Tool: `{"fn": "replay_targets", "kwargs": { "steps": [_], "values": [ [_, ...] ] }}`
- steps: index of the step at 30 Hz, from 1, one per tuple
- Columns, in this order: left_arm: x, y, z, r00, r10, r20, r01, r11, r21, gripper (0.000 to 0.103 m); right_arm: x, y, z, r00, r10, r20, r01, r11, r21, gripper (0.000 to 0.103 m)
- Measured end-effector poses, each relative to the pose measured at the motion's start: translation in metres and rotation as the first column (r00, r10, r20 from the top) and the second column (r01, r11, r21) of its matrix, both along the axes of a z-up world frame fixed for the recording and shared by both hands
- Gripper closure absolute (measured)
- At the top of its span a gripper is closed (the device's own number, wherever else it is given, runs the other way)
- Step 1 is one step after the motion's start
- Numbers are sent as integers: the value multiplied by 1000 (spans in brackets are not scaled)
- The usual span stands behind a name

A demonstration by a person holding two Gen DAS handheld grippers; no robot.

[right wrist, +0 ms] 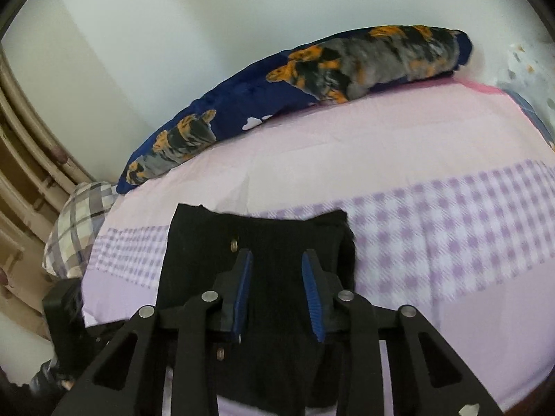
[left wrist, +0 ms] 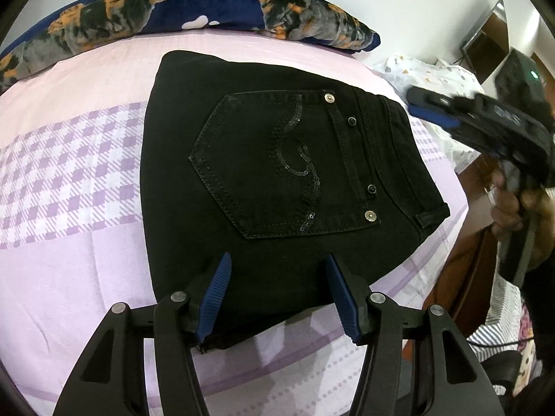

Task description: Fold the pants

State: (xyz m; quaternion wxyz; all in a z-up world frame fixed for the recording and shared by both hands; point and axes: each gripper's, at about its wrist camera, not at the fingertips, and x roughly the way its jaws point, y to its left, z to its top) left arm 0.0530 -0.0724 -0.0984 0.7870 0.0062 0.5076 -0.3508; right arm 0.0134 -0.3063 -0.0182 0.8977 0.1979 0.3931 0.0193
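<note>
The black pants (left wrist: 277, 173) lie folded into a compact rectangle on the pink and lilac bedspread (left wrist: 69, 159), back pocket with sequin trim facing up. My left gripper (left wrist: 277, 263) is open and empty, its blue pads just above the near edge of the pants. My right gripper (right wrist: 277, 263) is open and empty, hovering over the pants (right wrist: 270, 242) from the waistband side. The right gripper also shows in the left wrist view (left wrist: 485, 121), held by a hand at the right, off the pants.
A navy pillow with orange and grey print (left wrist: 194, 10) lies along the far side of the bed. A plaid pillow (right wrist: 76, 222) sits at the bed's corner beside a beige headboard (right wrist: 20, 138). Patterned bedding (left wrist: 433, 72) and wooden furniture (left wrist: 464, 260) are to the right.
</note>
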Motion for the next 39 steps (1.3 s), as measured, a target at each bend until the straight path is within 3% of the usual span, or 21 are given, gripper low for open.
{"fn": "replay_targets", "kwargs": {
  "steps": [4, 10, 15, 17, 18, 19, 22, 25, 33, 39],
  "values": [
    [0, -2, 0, 1000, 1, 3, -1, 1000, 5, 46, 13, -4, -25, 997, -33, -66, 31, 999, -34, 79],
    [2, -2, 2, 1000, 18, 5, -18, 1000, 6, 45, -6, -2, -36, 993, -12, -114, 9, 1000, -25, 80],
    [2, 6, 16, 991, 79, 112, -85, 995, 55, 45, -33, 8, -43, 989, 16, -144, -24, 998, -50, 78],
    [5, 14, 22, 982, 114, 151, -123, 991, 47, 45, -43, 6, -42, 990, 17, -139, -23, 999, -45, 68],
    [8, 20, 23, 980, 129, 154, -136, 990, 39, 44, -46, 5, -43, 988, 9, -153, -17, 999, -51, 53],
    [13, 24, 23, 979, 139, 147, -145, 989, 29, 44, -49, 2, -46, 985, 2, -170, -11, 998, -57, 47],
    [32, 42, 17, 979, 189, 77, -188, 982, -15, 44, -53, -5, -50, 986, 22, -166, -24, 1000, -14, 46],
    [50, 59, 6, 976, 213, -44, -216, 974, -76, 44, -50, -15, -55, 986, 24, -166, -17, 999, 45, 46],
    [73, 68, -16, 953, 166, -254, -213, 962, -169, 44, -33, -52, -74, 981, 89, -174, -38, 961, 275, 45],
    [86, 56, -21, 949, 105, -298, -165, 969, -186, 44, -17, -72, -86, 973, 173, -152, -94, 902, 421, 46]
  ]
}}
